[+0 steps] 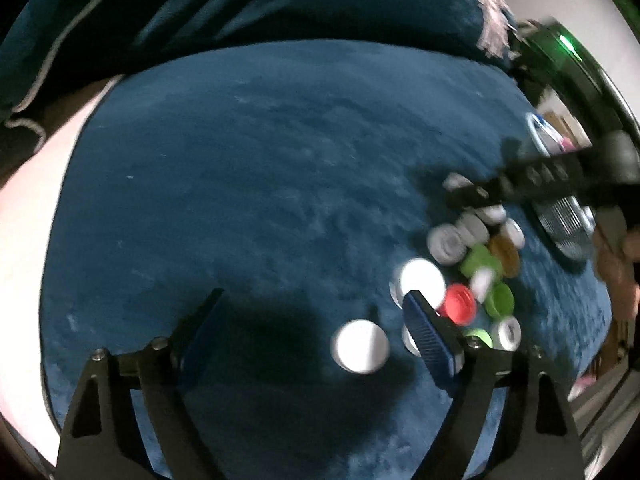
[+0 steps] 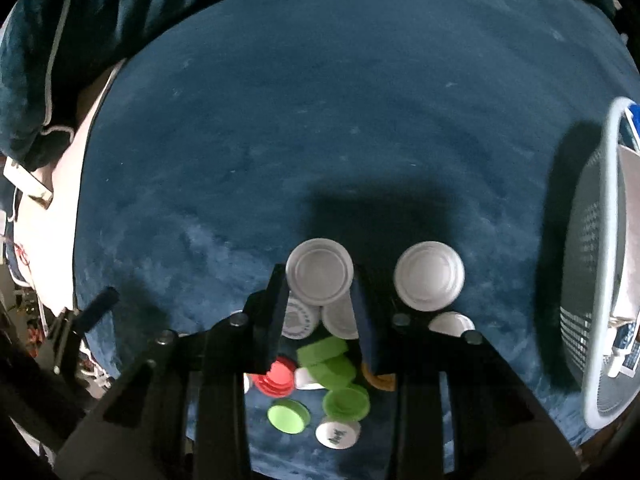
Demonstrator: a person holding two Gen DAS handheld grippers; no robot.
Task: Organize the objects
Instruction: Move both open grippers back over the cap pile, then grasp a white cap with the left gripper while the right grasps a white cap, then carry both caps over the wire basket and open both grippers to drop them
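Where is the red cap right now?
In the right wrist view the red cap lies low in the pile on the blue cushion, beside the green caps. In the left wrist view it sits right of the right finger.

Home: plush blue blanket (image 2: 320, 100), laundry basket (image 2: 596, 280) alongside.

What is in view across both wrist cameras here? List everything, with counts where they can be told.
white caps: several, exact count unclear, white, at the pile's far end, one between the right gripper's fingers
green caps: four, lime, mid-pile
red cap: one, beside the green ones
brown cap: one, mostly hidden
basket: one, pale mesh, right edge
blue cushion: one, beneath everything
left gripper: open, empty
right gripper: shut on a white cap
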